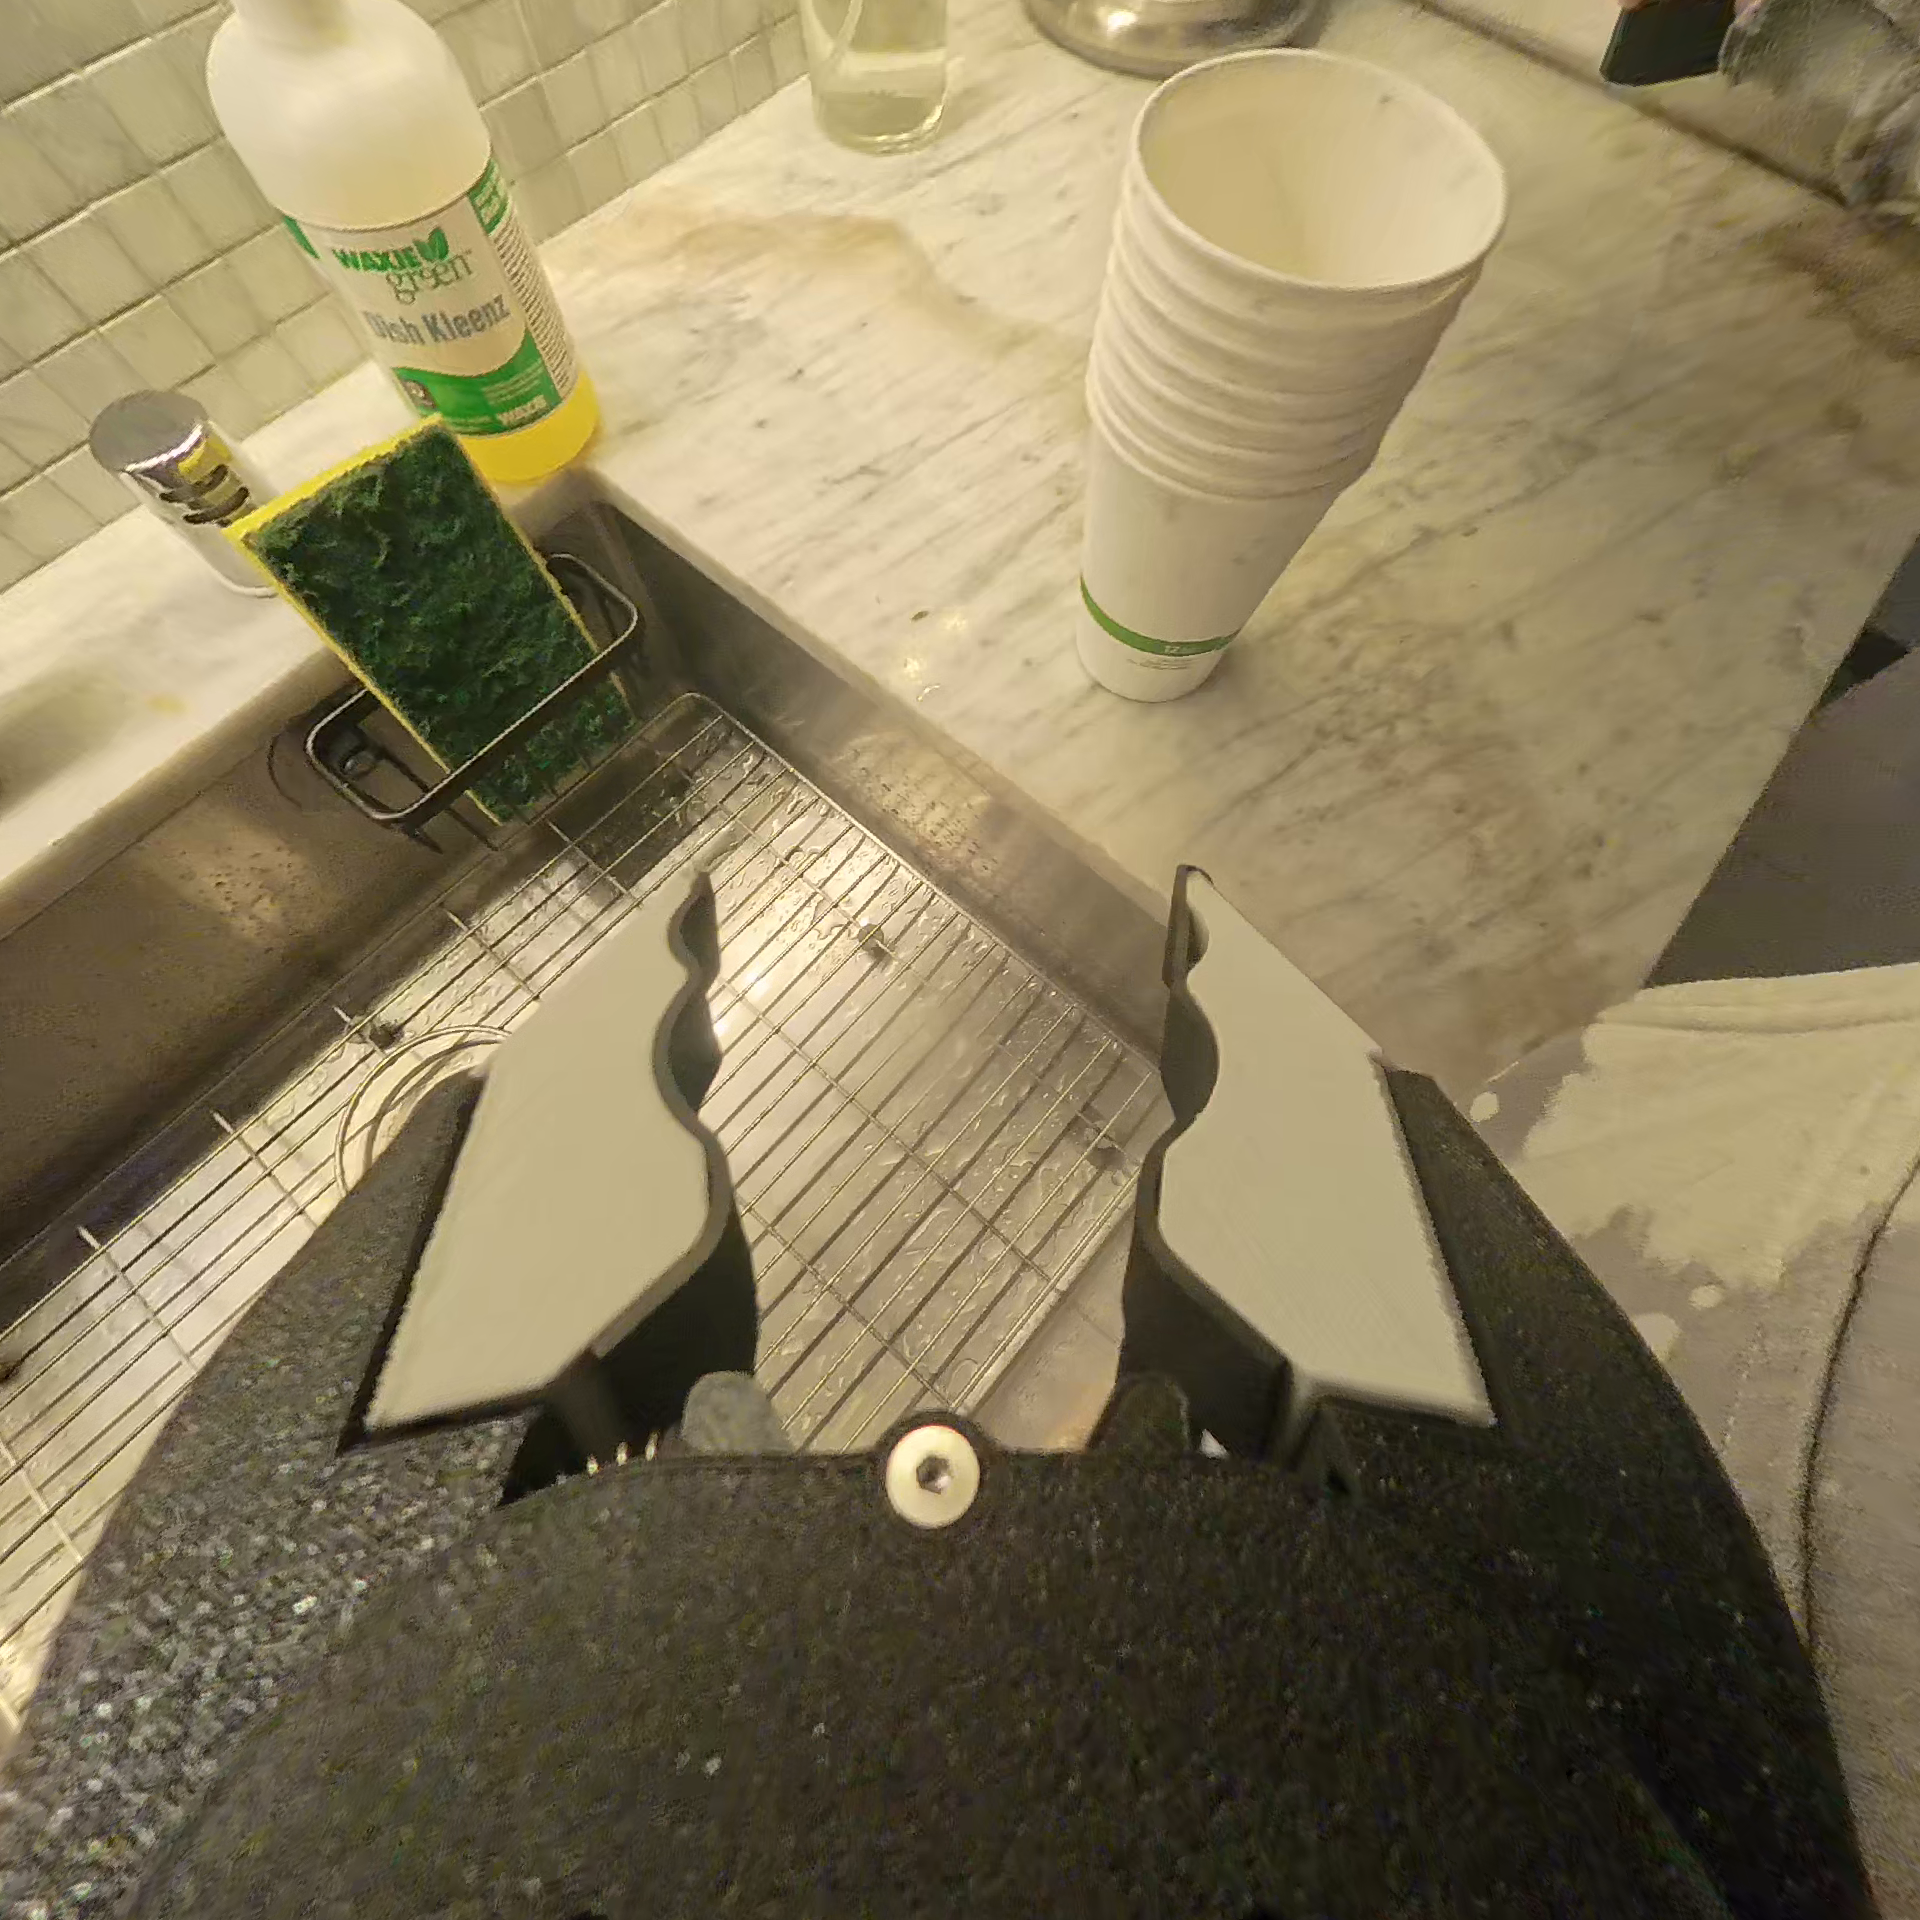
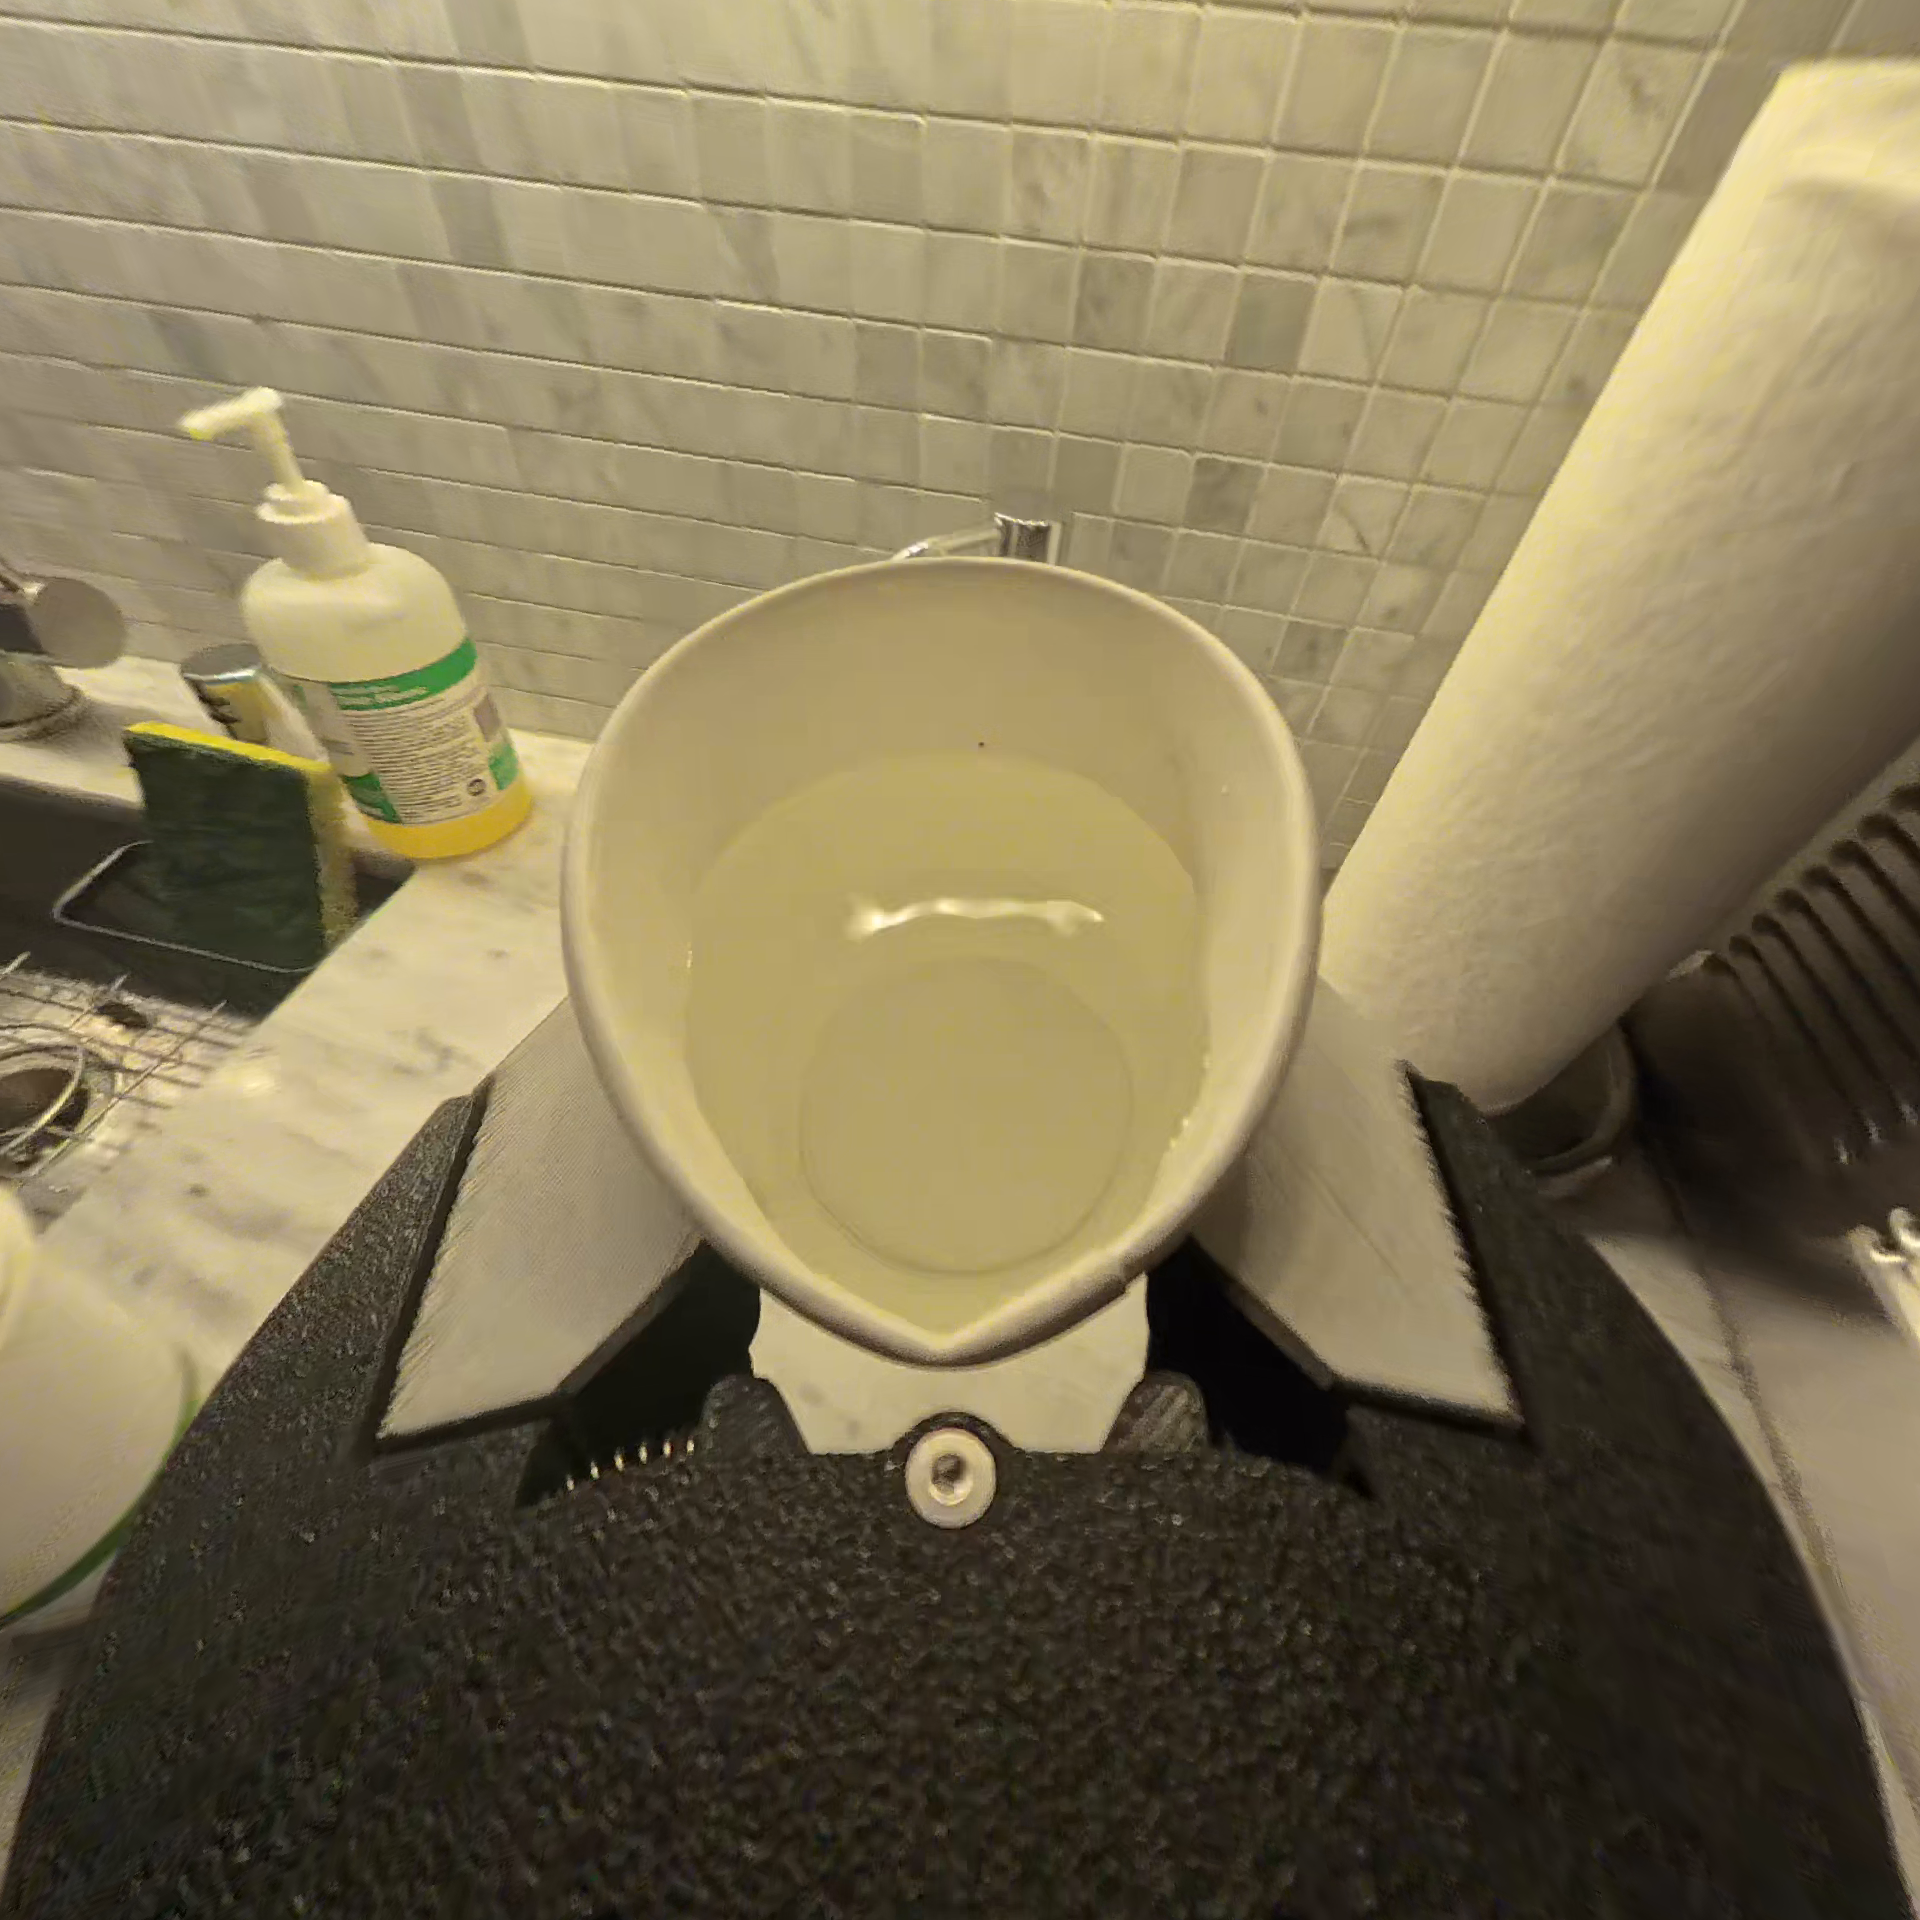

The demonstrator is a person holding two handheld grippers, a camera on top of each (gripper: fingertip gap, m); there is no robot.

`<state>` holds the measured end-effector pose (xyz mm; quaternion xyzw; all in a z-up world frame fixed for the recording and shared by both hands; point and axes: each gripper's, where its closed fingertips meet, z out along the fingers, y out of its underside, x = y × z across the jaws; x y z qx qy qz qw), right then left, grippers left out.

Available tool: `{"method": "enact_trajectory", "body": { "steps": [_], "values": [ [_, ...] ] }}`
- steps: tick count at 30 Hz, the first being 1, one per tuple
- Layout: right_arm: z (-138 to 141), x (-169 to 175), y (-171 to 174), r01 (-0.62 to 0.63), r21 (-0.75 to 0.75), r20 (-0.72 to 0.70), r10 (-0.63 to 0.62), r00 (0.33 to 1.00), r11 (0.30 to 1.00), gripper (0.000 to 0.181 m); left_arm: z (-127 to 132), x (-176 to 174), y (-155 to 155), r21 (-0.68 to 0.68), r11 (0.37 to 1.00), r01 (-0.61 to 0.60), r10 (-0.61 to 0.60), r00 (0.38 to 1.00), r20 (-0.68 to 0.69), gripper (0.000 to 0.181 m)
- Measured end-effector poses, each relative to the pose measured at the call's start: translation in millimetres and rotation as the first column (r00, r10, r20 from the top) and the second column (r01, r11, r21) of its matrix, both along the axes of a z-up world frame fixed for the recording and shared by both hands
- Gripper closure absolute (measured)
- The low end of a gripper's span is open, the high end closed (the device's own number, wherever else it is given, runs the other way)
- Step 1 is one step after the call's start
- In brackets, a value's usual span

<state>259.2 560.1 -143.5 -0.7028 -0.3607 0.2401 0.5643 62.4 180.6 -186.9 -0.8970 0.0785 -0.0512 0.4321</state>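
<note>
My right gripper [image 2: 940, 1039] is shut on a white paper cup [image 2: 935, 707] that holds pale liquid. The cup's rim is squeezed to a point on the near side. It is held above the marble counter [image 2: 343, 1049] near the tiled wall. My left gripper [image 1: 940, 894] is open and empty, hovering over the wire grid [image 1: 914, 1122] in the steel sink's right corner. A leaning stack of white paper cups [image 1: 1247, 416] stands on the counter [image 1: 831, 343] beyond the left gripper.
A green and yellow sponge [image 1: 436, 613] sits in a black wire holder on the sink wall, also in the right wrist view [image 2: 234, 847]. A soap bottle [image 1: 405, 239] stands behind it. A glass [image 1: 883, 73] stands farther back. A paper towel roll [image 2: 1621, 582] stands right of the held cup. The grippers' ends are close to 45 cm from one another.
</note>
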Motion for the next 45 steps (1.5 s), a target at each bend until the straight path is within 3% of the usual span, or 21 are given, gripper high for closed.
{"method": "enact_trajectory", "body": {
  "steps": [10, 16, 22, 31, 38, 45],
  "values": [
    [99, -31, -117, -0.132, 0.04, 0.107, 0.127, 0.986, 0.99, 0.091, 15, -8, -43, 0.111, 0.993, 0.044, -0.051, 0.997, 0.055, 0.096],
    [120, -80, -203, -0.205, -0.008, 0.178, 0.203, 0.963, 0.979, 0.09, 21, -44, -88, 0.153, 0.988, 0.036, -0.045, 0.997, 0.055, 0.096],
    [100, -136, -284, -0.258, -0.077, 0.234, 0.269, 0.934, 0.963, 0.091, 23, -96, -142, 0.169, 0.986, -0.011, 0.001, 0.998, 0.06, 0.096],
    [29, -195, -371, -0.289, -0.24, 0.347, 0.36, 0.866, 0.927, 0.092, 24, -157, -214, 0.185, 0.981, -0.049, 0.042, 0.998, 0.041, 0.096],
    [-9, -218, -415, -0.313, -0.34, 0.476, 0.449, 0.756, 0.887, 0.092, 17, -178, -250, 0.198, 0.979, -0.052, 0.042, 0.998, 0.056, 0.096],
    [-21, -233, -435, -0.322, -0.421, 0.564, 0.522, 0.639, 0.848, 0.092, 14, -183, -270, 0.225, 0.974, -0.042, 0.028, 0.997, 0.068, 0.096]
  ]
}}
